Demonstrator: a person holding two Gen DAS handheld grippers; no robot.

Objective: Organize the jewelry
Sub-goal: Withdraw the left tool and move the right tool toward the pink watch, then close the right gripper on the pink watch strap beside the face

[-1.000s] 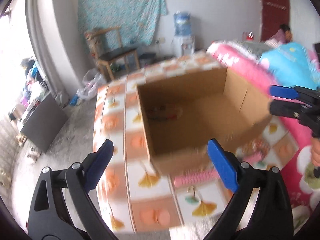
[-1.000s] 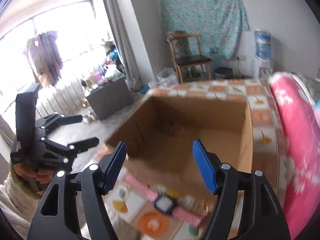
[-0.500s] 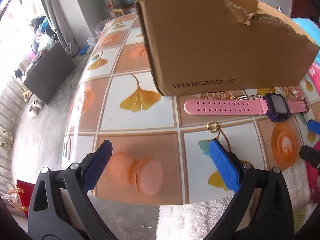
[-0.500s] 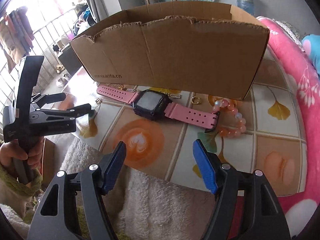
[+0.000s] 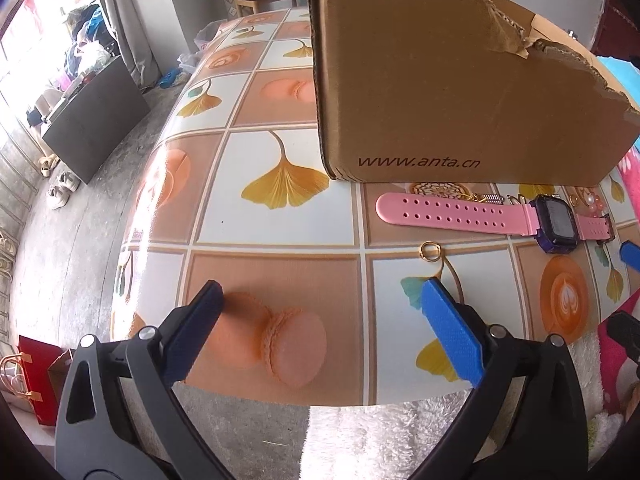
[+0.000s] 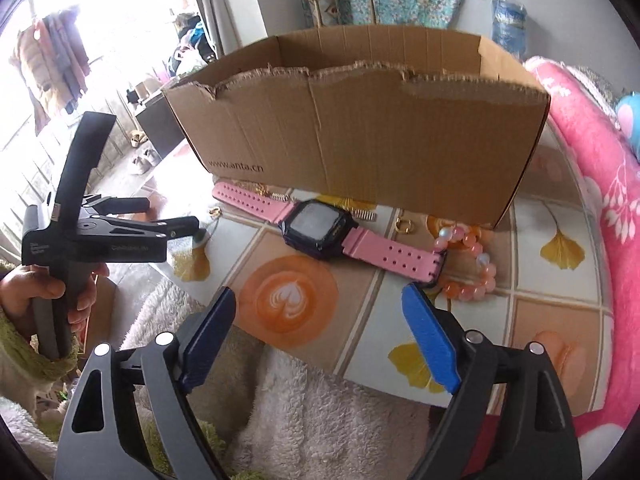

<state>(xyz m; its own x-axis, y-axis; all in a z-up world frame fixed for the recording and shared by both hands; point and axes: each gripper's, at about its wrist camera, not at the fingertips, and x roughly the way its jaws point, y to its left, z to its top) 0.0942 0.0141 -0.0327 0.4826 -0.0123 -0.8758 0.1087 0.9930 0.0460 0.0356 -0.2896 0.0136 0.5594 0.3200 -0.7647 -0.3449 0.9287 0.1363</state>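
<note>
Cardboard box (image 6: pixel 356 136) stands at 12 o'clock on the table (image 5: pixel 276 224); its inside is hidden from you. Nothing is sorted yet, by this evidence. Your left gripper (image 5: pixel 320 332) is spread wide, empty. Gold ring (image 5: pixel 430 250), pink watch (image 6: pixel 320 226) and bead bracelet (image 6: pixel 472 264) lie outside, before the box. Your right gripper (image 6: pixel 320 344) is likewise wide, empty.

A box (image 6: pixel 360 152) stands on the table (image 5: pixel 276 224), with a watch (image 6: pixel 320 228) lying flat just in front of it. A bead bracelet (image 6: pixel 472 264) lies at the watch's right end, touching the strap. One ring (image 6: pixel 404 225) sits between watch and box; another ring (image 5: pixel 430 249) lies in front of the strap's left half.
</note>
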